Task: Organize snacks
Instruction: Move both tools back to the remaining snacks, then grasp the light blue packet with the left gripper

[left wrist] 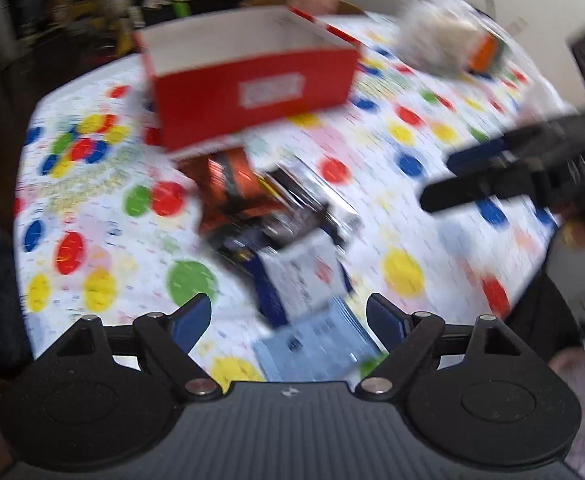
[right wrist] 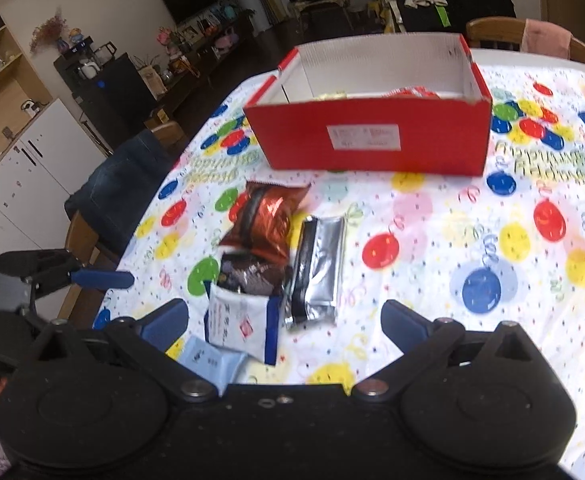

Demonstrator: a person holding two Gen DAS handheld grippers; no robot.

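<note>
Hovering near snack pile [right wrist: 268, 264], in front of red box [right wrist: 368, 136]: both grippers' jaws spread, empty. Best: pinch one packet's middle, lift straight.

Box [right wrist: 368, 140] sits upper centre of the right wrist frame on the tablecloth [right wrist: 452, 240]. Snack packets [right wrist: 276, 264] cluster below it, left of centre.

A table [right wrist: 432, 248] draped in a white party cloth printed with red, yellow, blue and green balloons carries an open red box [right wrist: 368, 136] at its far side. Nearer the camera, a loose cluster of snack packets lies on the cloth: a copper-orange foil pack [right wrist: 268, 220], a silver pack [right wrist: 320, 268] beside it, a dark brown pack [right wrist: 252, 276], a white-and-blue pack [right wrist: 244, 328] and a pale blue pack [right wrist: 208, 356].
</note>
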